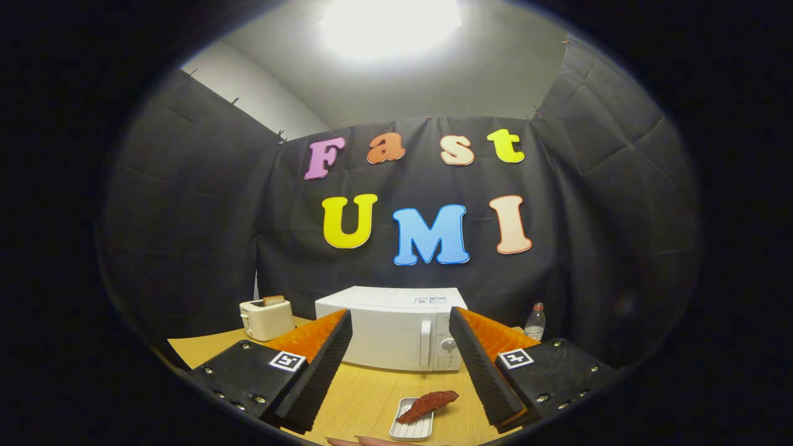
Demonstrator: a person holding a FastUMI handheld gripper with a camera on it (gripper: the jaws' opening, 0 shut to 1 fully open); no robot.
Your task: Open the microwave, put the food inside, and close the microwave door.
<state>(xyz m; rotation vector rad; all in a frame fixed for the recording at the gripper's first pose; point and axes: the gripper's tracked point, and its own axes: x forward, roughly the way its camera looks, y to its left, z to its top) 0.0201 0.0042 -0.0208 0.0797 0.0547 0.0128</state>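
We hold the gripper point(401, 362) spread wide, gripping nothing. The microwave point(390, 328), shut, stands beyond its 2 fingers; the food point(427, 404) lies between them. Reaching forward could knock the tray point(404, 428).

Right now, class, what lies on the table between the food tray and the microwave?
In the gripper view, only bare wooden table lies between the tray with the food and the closed microwave. The hand-held gripper is open, fingers flanking that stretch.
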